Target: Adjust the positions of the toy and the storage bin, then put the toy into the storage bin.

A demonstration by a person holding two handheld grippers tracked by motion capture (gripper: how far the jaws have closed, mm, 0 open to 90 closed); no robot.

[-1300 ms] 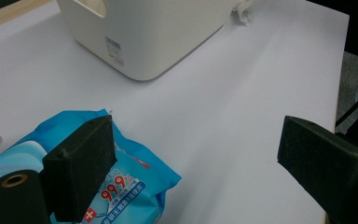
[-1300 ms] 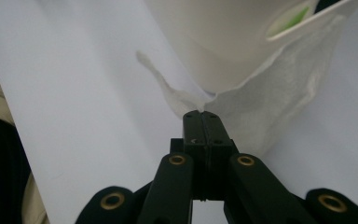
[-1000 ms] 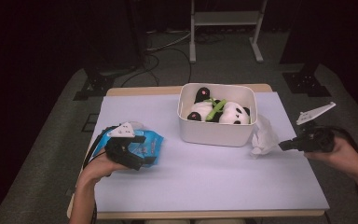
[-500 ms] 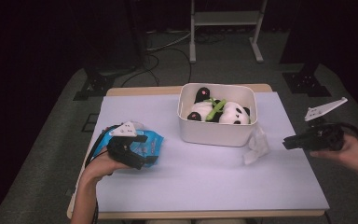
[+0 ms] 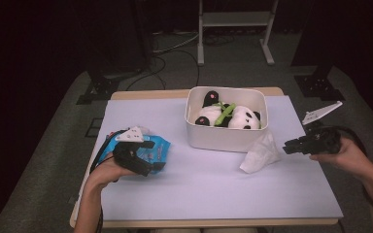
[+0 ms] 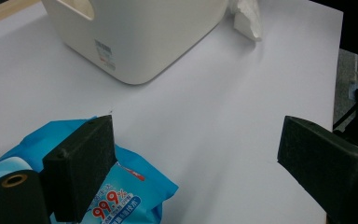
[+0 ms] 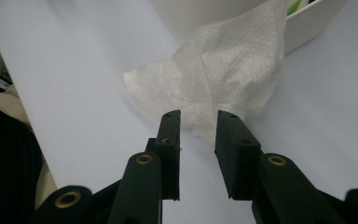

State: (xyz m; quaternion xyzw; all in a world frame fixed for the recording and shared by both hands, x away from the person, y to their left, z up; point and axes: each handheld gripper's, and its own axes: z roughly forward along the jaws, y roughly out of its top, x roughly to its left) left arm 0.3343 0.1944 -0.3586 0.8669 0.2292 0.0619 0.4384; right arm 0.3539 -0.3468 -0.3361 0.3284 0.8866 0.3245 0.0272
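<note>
While the left claw (image 5: pixel 148 165) gapes wide over the blue pack (image 6: pixel 121 196), the right claw's (image 7: pixel 198 126) jaws have just been opening, empty, beside the white tissue (image 7: pixel 214 84).

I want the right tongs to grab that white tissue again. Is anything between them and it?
Nothing visible. The right tongs, whose jaws have just been opening, point straight at the tissue, with bare table in the gap. The tissue leans on the white bin behind it.
</note>
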